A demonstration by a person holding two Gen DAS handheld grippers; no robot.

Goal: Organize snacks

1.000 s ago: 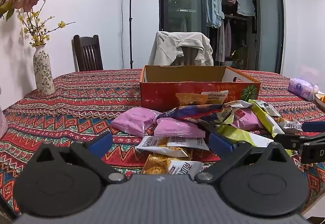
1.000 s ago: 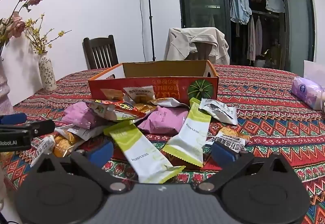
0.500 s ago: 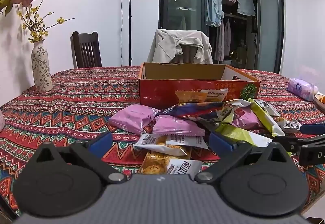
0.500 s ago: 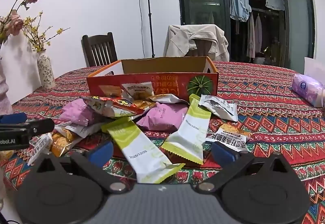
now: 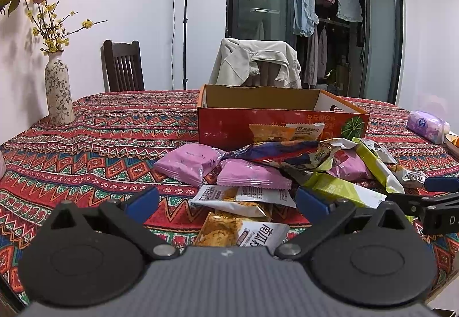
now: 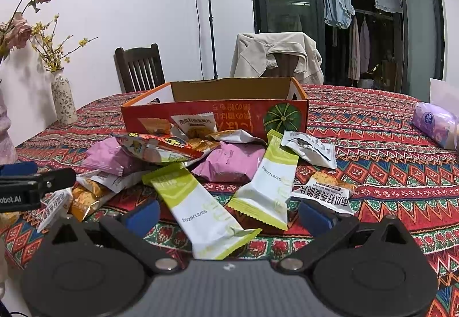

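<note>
A heap of snack packets lies on the patterned tablecloth in front of an open red cardboard box (image 5: 281, 127) (image 6: 229, 113). Pink packets (image 5: 189, 162) (image 6: 229, 162), green-and-white sachets (image 6: 200, 202) (image 5: 341, 190), and orange pumpkin-crisp packets (image 5: 241, 228) (image 6: 324, 193) are in the pile. My left gripper (image 5: 226, 202) stands open just before the orange packets, holding nothing. Over the near end of a green-and-white sachet my right gripper (image 6: 228, 213) is open too. Each gripper shows at the edge of the other's view.
A flower vase (image 5: 58, 96) stands at the table's left edge. A purple tissue pack (image 5: 427, 126) (image 6: 436, 124) lies at the right. Two chairs (image 5: 123, 64), one draped with a jacket (image 5: 258, 64), stand behind the table. A lamp stand (image 5: 183, 15) is by the wall.
Both grippers have dropped slightly and edged closer to the snack pile. Both stay open; no packet has moved.
</note>
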